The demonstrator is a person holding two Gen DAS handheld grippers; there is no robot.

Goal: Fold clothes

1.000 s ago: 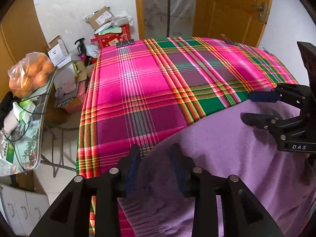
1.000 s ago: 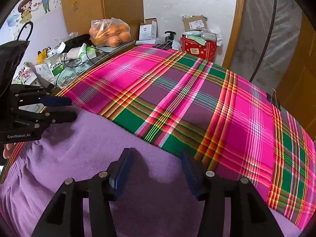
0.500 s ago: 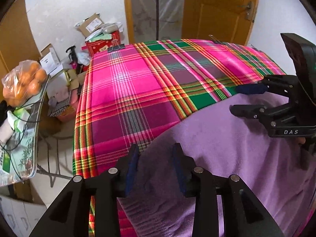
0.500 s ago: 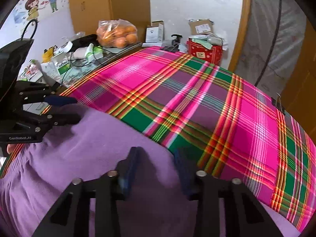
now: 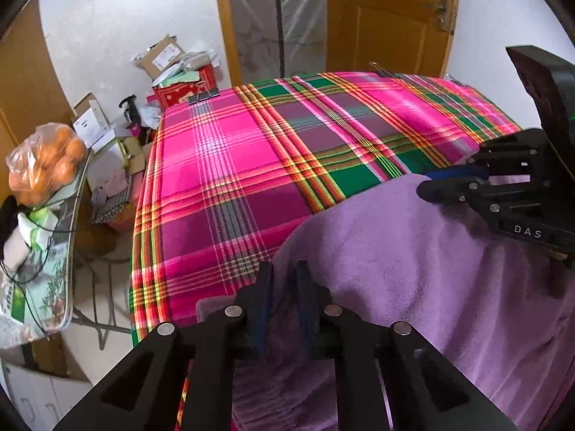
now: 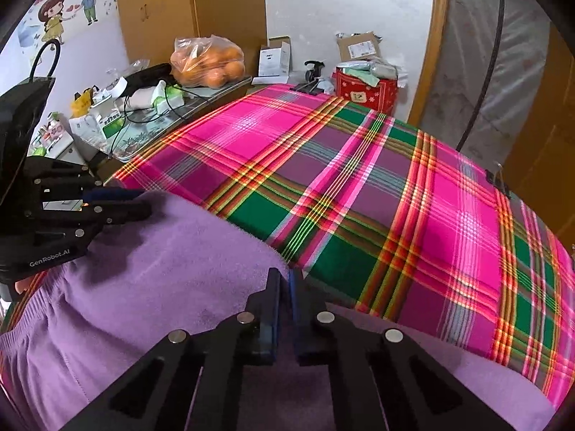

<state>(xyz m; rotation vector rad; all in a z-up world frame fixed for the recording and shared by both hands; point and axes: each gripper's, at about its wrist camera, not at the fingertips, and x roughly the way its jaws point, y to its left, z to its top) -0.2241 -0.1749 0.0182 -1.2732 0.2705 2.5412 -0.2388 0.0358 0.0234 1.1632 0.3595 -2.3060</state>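
Purple garment [image 5: 413, 258]: soft fleecy knit, matte, fuzzy nap, stitched seam lines near its lower left in the right wrist view. It lies on the near edge of the bench [image 5: 230, 165], draped over it toward the camera. The bench cover is a smooth woven plaid in pink, green, purple and yellow stripes, flat, held by black binder clips [image 5: 204, 96] at the far edge.

Left tongs [image 5: 284, 287]: black hard-plastic arms with blue pads, narrow gap, clamped on a fold of the garment at its left edge. Right tongs [image 6: 284, 287]: same build, pads nearly together, pinching the garment's far hem. Each pair shows side-on in the other camera, closed over cloth.

Around: bag of oranges [image 6: 206, 61] in thin clear plastic on a glass side table [image 5: 54, 251] off the bench's left edge, with cables and tissue packs. Cardboard boxes [image 5: 161, 54] and a red tin [image 6: 366, 88] past the far left corner. Wooden door [image 5: 388, 18] and plastic sheeting [image 5: 276, 18] behind the far edge. Nothing sits between the tongs and the garment.
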